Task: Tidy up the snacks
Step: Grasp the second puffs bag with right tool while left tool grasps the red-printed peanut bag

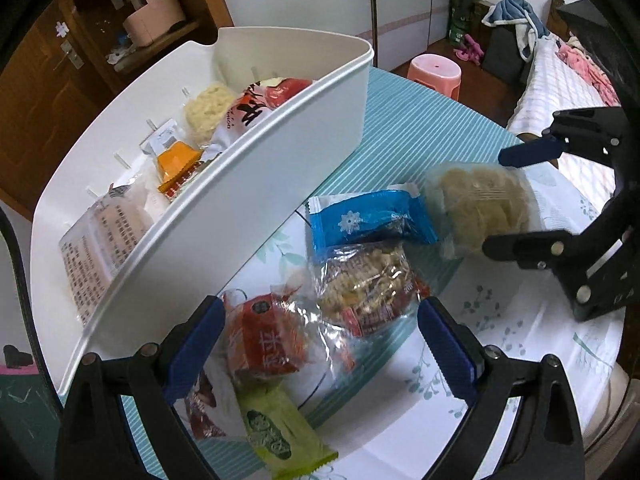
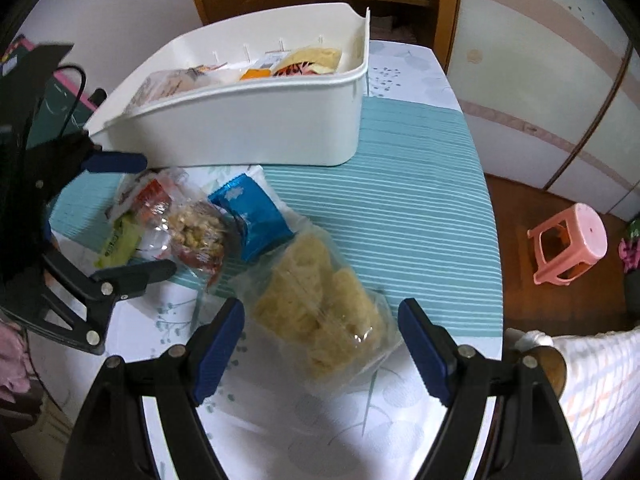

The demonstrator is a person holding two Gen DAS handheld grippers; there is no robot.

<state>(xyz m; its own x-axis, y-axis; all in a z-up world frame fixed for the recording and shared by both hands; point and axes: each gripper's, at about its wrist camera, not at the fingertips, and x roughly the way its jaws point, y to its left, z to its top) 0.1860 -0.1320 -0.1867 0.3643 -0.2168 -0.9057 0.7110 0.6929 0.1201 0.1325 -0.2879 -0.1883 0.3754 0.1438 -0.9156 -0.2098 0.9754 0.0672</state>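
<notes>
Snacks beside the bin on the table

Loose packets lie before the bin; more packets lie inside it.

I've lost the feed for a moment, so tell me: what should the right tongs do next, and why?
Probably close the right tongs on the pale noodle-cake packet: they are open with the packet lying between the fingers on the table, while the white bin already holds other snacks.
</notes>
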